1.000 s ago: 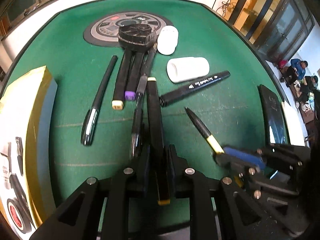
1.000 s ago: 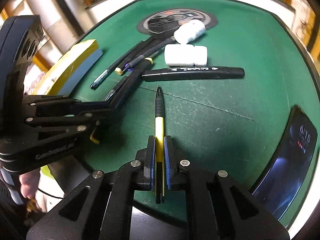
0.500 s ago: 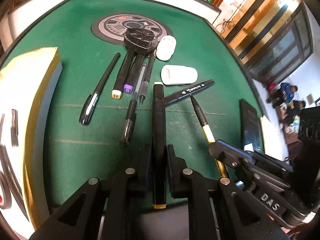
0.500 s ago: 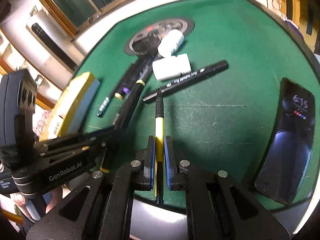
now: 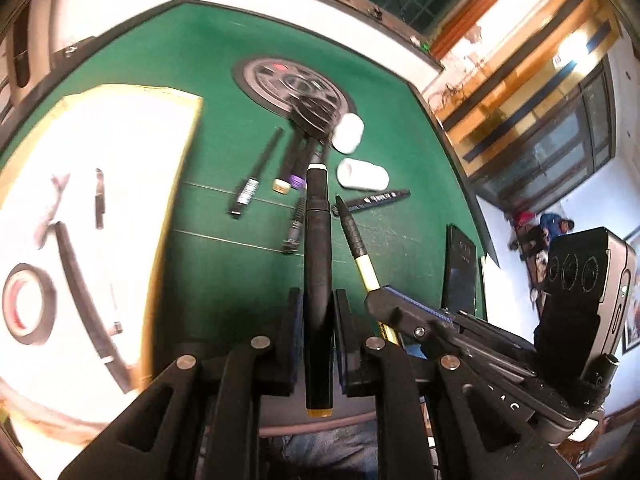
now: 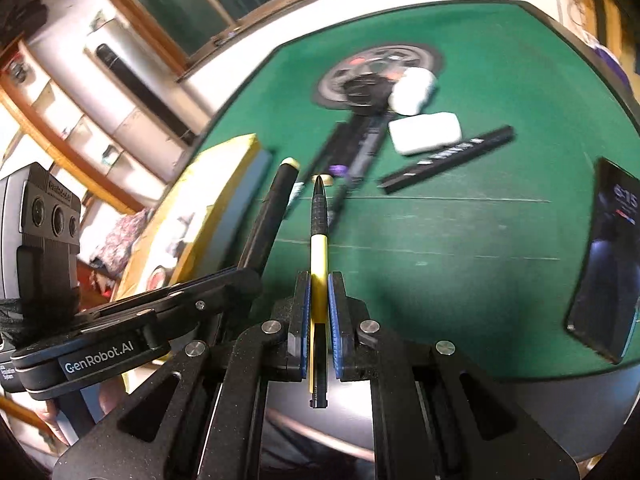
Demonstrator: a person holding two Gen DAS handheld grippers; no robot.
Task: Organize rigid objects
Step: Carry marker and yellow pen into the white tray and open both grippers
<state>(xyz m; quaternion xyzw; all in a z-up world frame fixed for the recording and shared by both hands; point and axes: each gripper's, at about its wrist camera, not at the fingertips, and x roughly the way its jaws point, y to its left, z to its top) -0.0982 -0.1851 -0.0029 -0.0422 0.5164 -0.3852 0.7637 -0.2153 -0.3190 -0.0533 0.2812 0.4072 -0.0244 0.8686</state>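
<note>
My left gripper is shut on a thick black marker with a white far cap, held lifted above the green table. Beside it on the right, my right gripper is shut on a yellow-and-black pen, also lifted; that pen shows in the left wrist view too. The left gripper with its marker appears at the left of the right wrist view. Several pens and markers lie fanned below a black round holder at the table's far side.
Two white cylinders and a black printed marker lie right of the pens. A yellow-edged box with a printed white top sits left. A dark phone lies at the table's right edge. A round grey disc is set in the table's centre.
Both grippers have risen and pulled back from the table with their marker and pen. The pens on the table look smaller and farther, and the views have tilted.
</note>
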